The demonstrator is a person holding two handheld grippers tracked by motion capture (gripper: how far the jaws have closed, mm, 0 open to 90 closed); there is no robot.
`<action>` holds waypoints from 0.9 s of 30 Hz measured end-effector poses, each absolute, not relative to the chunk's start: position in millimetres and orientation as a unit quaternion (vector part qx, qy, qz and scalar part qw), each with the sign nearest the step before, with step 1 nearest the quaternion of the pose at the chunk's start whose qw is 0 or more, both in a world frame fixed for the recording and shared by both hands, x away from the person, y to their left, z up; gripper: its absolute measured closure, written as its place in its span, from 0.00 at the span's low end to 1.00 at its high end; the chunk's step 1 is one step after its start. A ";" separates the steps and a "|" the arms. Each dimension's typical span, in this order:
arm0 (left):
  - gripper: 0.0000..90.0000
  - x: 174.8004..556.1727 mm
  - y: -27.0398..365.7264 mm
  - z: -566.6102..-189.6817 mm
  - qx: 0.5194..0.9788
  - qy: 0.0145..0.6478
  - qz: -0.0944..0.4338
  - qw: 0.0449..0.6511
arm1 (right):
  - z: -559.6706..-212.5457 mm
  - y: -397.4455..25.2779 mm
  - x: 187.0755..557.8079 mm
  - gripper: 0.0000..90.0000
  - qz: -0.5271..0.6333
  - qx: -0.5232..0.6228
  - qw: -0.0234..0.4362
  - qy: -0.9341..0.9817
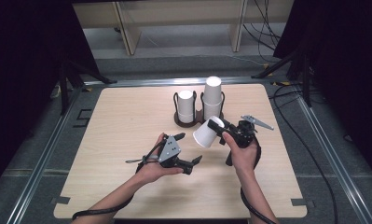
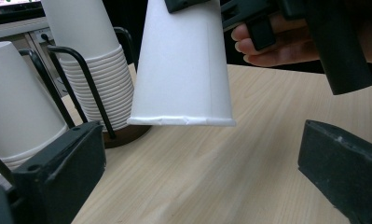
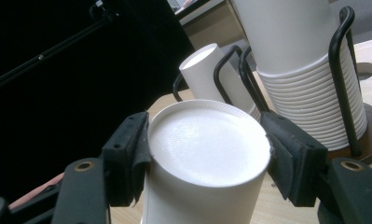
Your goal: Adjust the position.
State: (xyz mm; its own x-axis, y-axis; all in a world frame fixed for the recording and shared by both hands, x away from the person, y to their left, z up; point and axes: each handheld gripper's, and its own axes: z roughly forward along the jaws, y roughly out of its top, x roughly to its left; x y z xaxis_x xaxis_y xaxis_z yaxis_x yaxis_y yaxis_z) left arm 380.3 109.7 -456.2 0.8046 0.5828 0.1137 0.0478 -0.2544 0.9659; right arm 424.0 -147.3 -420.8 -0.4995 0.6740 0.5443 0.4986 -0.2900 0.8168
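Plainly, unmarked white paper cup [image 1: 207, 133] between right tongs [image 1: 213, 124]

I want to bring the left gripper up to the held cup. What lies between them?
Nothing: in the left gripper view, bare table lies between the open left gripper and the paper cup clamped by the right gripper.
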 end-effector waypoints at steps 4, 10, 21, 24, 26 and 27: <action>0.00 381.0 107.6 -455.5 0.756 0.208 0.235 0.575 | -421.0 -147.4 424.2 0.40 0.632 0.501 0.062 0.588; 0.00 382.4 105.4 -455.3 0.755 0.201 0.241 0.575 | -421.3 -148.6 425.4 0.40 0.634 0.500 0.056 0.587; 0.00 390.5 101.1 -459.8 0.758 0.204 0.239 0.572 | -422.5 -147.2 426.2 0.40 0.635 0.499 0.042 0.589; 0.00 392.7 99.9 -460.8 0.757 0.205 0.240 0.572 | -422.5 -147.0 426.2 0.40 0.633 0.502 0.040 0.588; 0.00 393.3 98.6 -461.4 0.760 0.204 0.239 0.569 | -422.4 -147.0 426.3 0.40 0.633 0.502 0.039 0.588; 0.00 393.8 97.8 -461.6 0.760 0.203 0.240 0.569 | -422.3 -146.9 426.2 0.40 0.634 0.502 0.039 0.587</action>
State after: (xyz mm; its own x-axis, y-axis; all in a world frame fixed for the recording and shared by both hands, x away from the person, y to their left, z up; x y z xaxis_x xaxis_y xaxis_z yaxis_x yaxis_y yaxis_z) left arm 393.8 97.8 -461.6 0.8028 0.5811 0.1339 0.0359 -0.2712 0.9618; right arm 426.2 -146.9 -422.3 -0.4930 0.6392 0.5902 0.5399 -0.3072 0.7837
